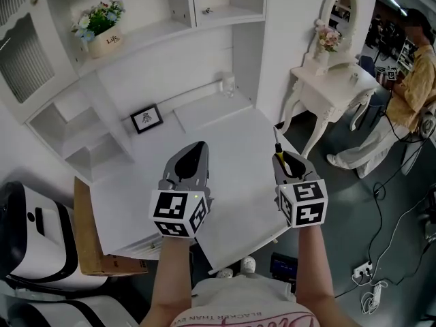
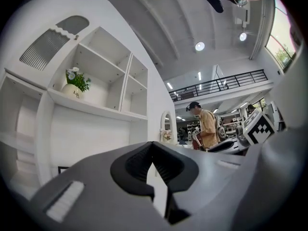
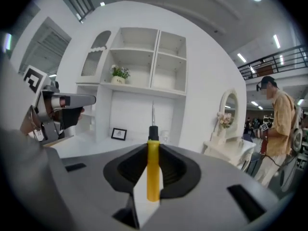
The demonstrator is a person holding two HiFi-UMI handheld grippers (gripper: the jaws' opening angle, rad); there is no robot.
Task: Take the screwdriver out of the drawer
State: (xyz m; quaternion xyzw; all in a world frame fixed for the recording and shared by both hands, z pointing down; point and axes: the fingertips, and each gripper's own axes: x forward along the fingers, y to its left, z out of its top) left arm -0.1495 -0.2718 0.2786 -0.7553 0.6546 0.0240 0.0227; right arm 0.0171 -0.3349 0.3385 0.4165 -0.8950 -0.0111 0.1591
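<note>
The screwdriver (image 1: 278, 151), with a yellow handle, a black collar and a thin metal shaft, stands nearly upright between the jaws of my right gripper (image 1: 280, 158). In the right gripper view, the jaws of my right gripper (image 3: 153, 146) are shut on the yellow handle of the screwdriver (image 3: 153, 170), and the shaft points away toward the shelf unit. My left gripper (image 1: 197, 146) hovers beside it over the white desk (image 1: 231, 135). In the left gripper view the tips of my left gripper (image 2: 153, 144) meet with nothing between them. No drawer shows in any view.
A white shelf unit holds a flower pot (image 1: 103, 34) above the desk, with a small framed picture (image 1: 146, 118) and a glass (image 1: 229, 84) at the desk's back. A white dressing table (image 1: 332, 82) and a standing person (image 1: 413, 80) are to the right. A cardboard box (image 1: 87, 237) lies at the left.
</note>
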